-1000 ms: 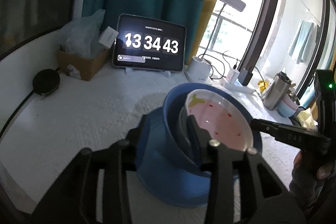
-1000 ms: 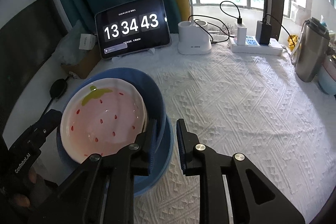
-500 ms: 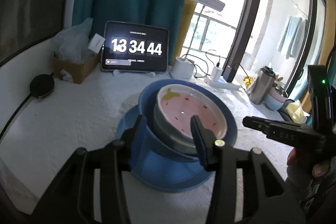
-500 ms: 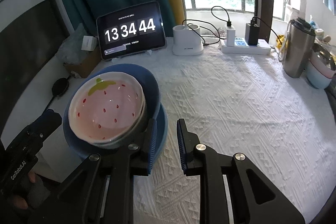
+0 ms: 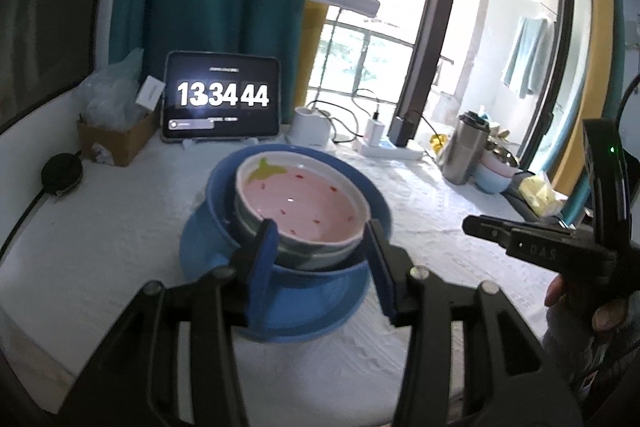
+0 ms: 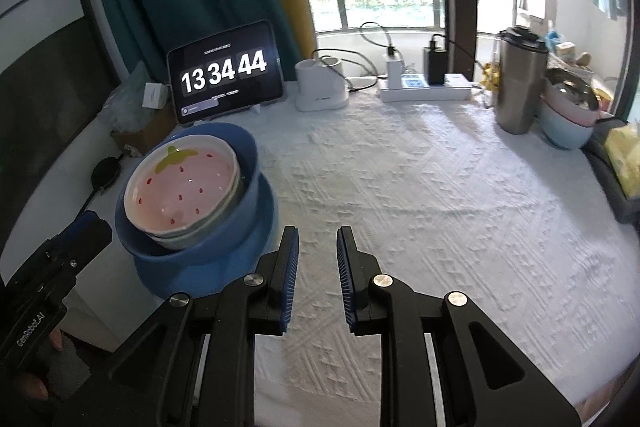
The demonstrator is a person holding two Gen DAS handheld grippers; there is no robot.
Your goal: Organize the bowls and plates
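1. Left wrist view: the stack sits on the white tablecloth toward the table's left edge, in front of the tablet clock. From the top it is a strawberry bowl, a grey-rimmed bowl, a blue bowl and a blue plate
2. The left gripper has its jaws apart, straddling the near side of the stack; whether the pads touch it I cannot tell
3. The right gripper is just right of the stack over bare cloth, jaws slightly apart with nothing between them
4. Handling, as I judge it: glazed ceramic, so stiff, slippery and breakable; four nested pieces make a heavy, top-loaded pile that may slide on the plate if tilted
5. Best hold would be the blue bowl's rim, or the plate's edge from both sides, kept level
6. Nothing lies in the strawberry bowl; what is under it I cannot see
7. At the right edge, more stacked bowls stand beside a steel tumbler
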